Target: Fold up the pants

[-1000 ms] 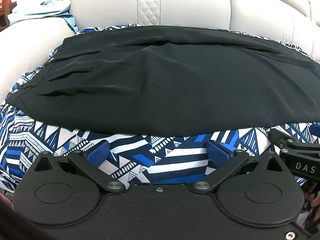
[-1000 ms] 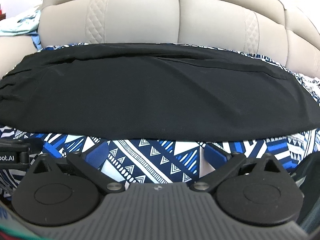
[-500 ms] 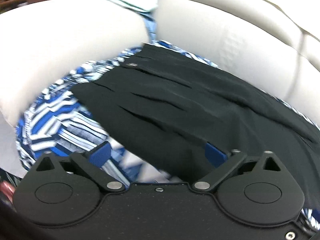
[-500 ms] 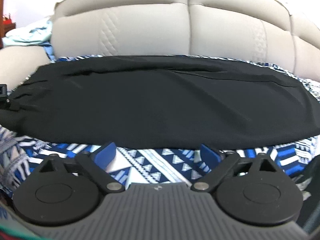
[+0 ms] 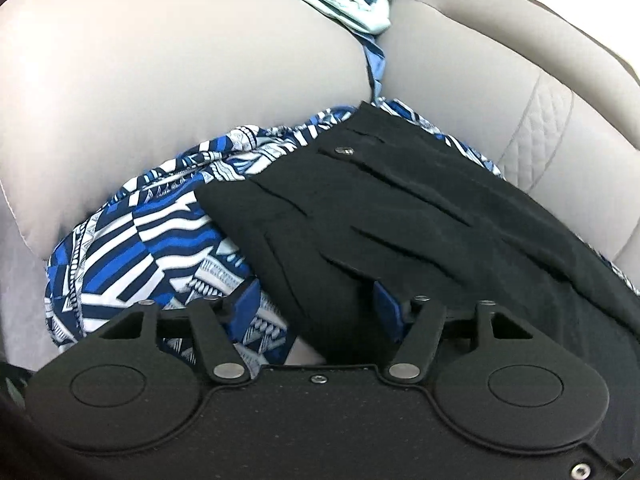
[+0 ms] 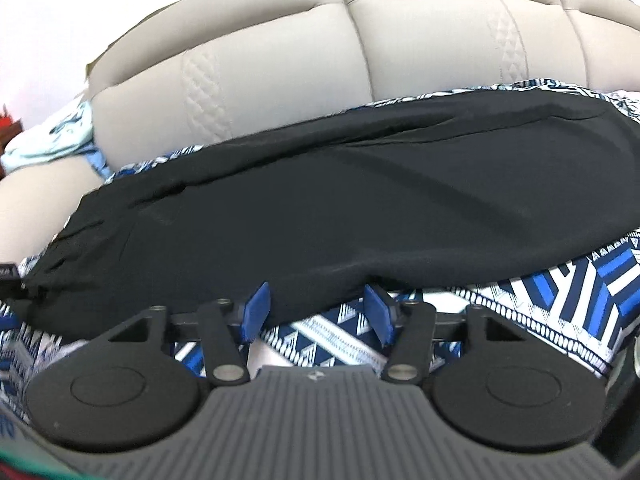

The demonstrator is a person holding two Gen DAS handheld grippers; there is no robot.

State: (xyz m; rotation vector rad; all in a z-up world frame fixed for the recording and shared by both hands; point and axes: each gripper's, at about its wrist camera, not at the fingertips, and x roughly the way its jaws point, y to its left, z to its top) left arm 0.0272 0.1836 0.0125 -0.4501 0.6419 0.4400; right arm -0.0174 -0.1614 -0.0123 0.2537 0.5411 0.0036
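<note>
Lying between both open tongs (image 5: 314,312) (image 6: 316,312): black pants' (image 5: 400,220) (image 6: 360,208) edge.

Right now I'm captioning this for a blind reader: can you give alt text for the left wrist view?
The open left gripper straddles the near edge of black pants at their pleated, buttoned waist end. The pants lie on a blue-and-white patterned cloth spread over a beige sofa.

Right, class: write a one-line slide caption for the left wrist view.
Open left gripper straddling the near edge of black pants lying on a blue patterned cloth over a beige sofa.
</note>
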